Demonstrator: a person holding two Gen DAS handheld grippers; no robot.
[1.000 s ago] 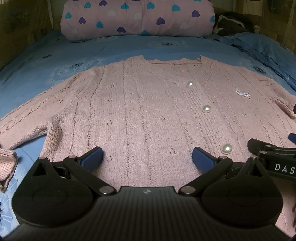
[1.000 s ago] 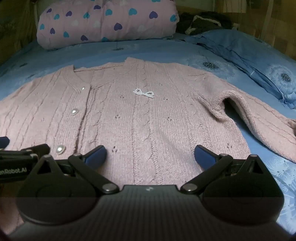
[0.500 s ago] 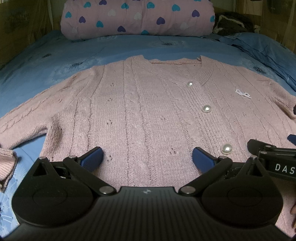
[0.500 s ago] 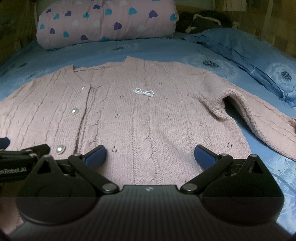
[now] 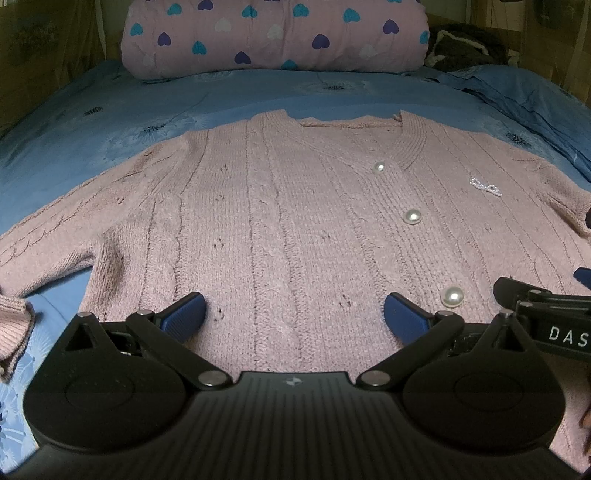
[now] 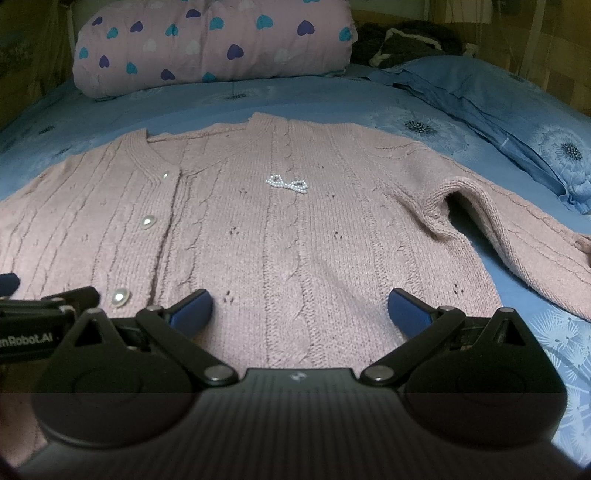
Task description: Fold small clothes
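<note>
A pink knitted cardigan point(image 5: 295, 221) with pearl buttons point(image 5: 412, 216) and a bead bow point(image 6: 286, 182) lies flat, front up, on the blue bed; it also fills the right wrist view point(image 6: 295, 240). My left gripper point(image 5: 293, 314) is open and empty over the hem of the cardigan's left half. My right gripper point(image 6: 299, 308) is open and empty over the hem of its right half. The left sleeve point(image 5: 37, 251) runs out to the left, the right sleeve point(image 6: 517, 236) out to the right. Each gripper's side shows at the edge of the other's view.
A blue bedsheet point(image 5: 110, 110) covers the bed. A pink rolled quilt with heart prints point(image 5: 273, 33) lies across the far end. A blue pillow point(image 6: 498, 110) lies at the right, with dark clothing point(image 6: 402, 40) behind it.
</note>
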